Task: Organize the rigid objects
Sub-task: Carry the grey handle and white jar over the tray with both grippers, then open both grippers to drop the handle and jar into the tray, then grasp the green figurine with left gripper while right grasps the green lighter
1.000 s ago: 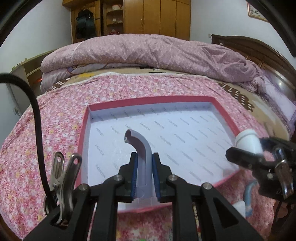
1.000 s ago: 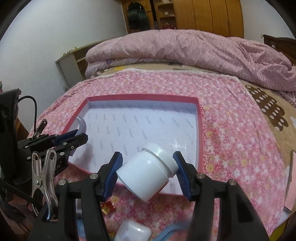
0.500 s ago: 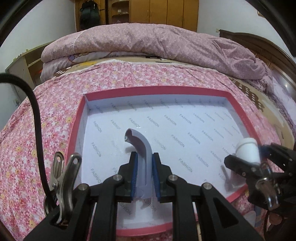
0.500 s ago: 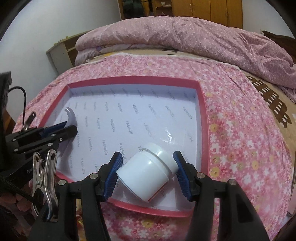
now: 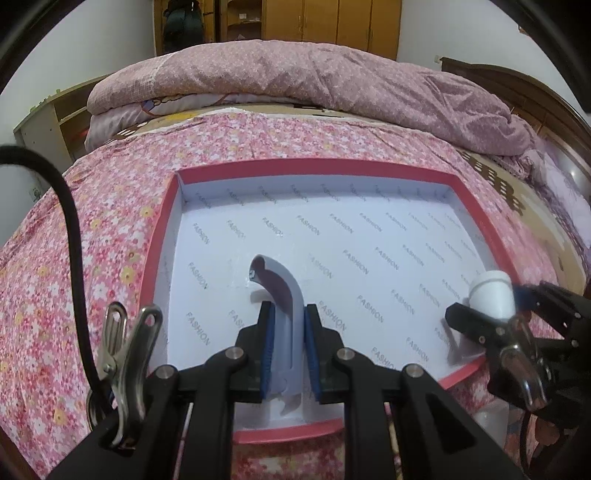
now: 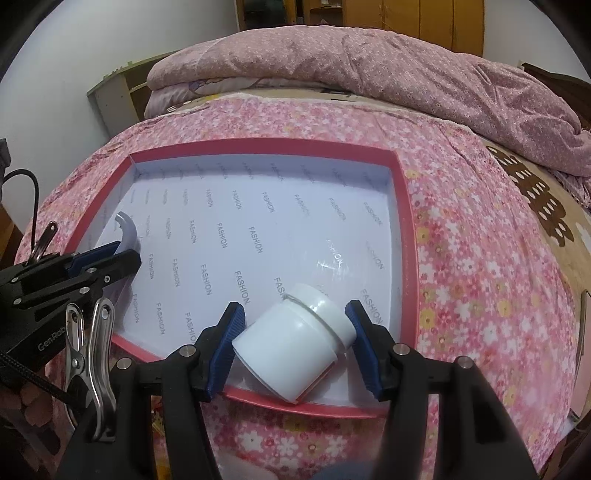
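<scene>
A shallow red-rimmed box (image 5: 310, 164) (image 6: 402, 206) with white "FASHION" lining lies on the flowered bedspread. My left gripper (image 5: 287, 345) is shut on a curved grey-lilac plastic piece (image 5: 284, 295), held low over the box's near left part; it also shows in the right wrist view (image 6: 127, 232). My right gripper (image 6: 293, 341) is around a white plastic jar (image 6: 295, 347), tilted, at the box's near right corner. There is a gap at the left pad while the right pad touches the lid. The jar (image 5: 493, 297) shows in the left wrist view too.
A folded pink quilt (image 5: 314, 77) lies across the far side of the bed. A wooden wardrobe (image 5: 303, 18) and a low shelf (image 5: 48, 122) stand behind. A brown headboard (image 5: 517, 88) is at the right. Another white object (image 5: 489, 419) lies below the box's near edge.
Both grippers moved forward and down into the box with their objects. The right jaws have widened slightly around the jar, which now sits lower at the box's near right corner.
</scene>
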Demonstrator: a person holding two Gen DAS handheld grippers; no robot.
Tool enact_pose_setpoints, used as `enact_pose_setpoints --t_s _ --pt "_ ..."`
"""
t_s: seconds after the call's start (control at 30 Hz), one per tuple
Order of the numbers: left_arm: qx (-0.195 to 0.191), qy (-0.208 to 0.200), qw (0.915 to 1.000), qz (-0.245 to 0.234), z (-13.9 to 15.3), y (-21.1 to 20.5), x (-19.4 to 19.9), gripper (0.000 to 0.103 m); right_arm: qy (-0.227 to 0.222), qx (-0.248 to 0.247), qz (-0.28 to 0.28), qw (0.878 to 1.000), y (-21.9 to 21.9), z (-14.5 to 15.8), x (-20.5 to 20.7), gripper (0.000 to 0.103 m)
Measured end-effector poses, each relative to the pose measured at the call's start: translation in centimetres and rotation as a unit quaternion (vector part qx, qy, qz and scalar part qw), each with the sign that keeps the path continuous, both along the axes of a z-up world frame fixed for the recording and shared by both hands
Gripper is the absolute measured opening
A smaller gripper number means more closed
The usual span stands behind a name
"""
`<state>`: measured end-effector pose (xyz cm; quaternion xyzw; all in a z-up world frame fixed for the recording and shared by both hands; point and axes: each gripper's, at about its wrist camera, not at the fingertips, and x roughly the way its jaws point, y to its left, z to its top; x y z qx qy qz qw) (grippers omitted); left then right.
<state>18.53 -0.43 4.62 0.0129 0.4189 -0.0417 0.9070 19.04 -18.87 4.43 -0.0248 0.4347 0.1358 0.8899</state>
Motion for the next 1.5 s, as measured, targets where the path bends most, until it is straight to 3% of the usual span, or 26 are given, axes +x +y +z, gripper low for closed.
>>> enact_pose_setpoints --t_s 0.17,0.23,0.43,0.6,0.73,1.0,1.3,1.5 --pt "0.027 -0.019 0.9994 -0.002 -0.2 -0.9 -1.3 0.018 -0.001 -0.001 -0.001 1.0 -0.1 -0.1 -0.9 0.058" --pt "0.044 -0.034 0.9984 0.007 -0.3 -1.0 -1.6 0.037 -0.004 -0.007 0.0 1.0 0.1 -0.1 -1.0 0.058" --pt "0.011 -0.021 0.9996 0.013 -0.2 0.3 -1.5 0.06 -0.004 -0.006 -0.003 1.0 0.1 -0.1 -1.1 0.06" --pt "0.032 -0.026 0.9992 0.002 0.0 -0.4 -2.1 0.061 -0.011 0.0 0.008 1.0 0.7 -0.2 -1.4 0.075" --pt "0.041 -0.035 0.9985 0.005 0.5 -0.7 -2.4 0.067 -0.009 0.028 0.011 1.0 0.5 0.3 -1.4 0.075" --pt "0.039 -0.058 0.9973 0.022 2.8 -0.4 -4.2 0.071 -0.061 0.05 0.012 0.997 -1.0 2.6 -4.4 0.076" --pt "0.011 -0.045 0.9985 0.03 3.6 0.0 -6.7 0.071 -0.061 0.085 0.001 0.994 -3.8 2.3 -8.2 0.076" --pt "0.021 -0.046 0.9984 0.027 3.6 0.2 -8.4 0.071 -0.06 0.101 -0.008 0.993 -5.1 1.9 -10.4 0.076"
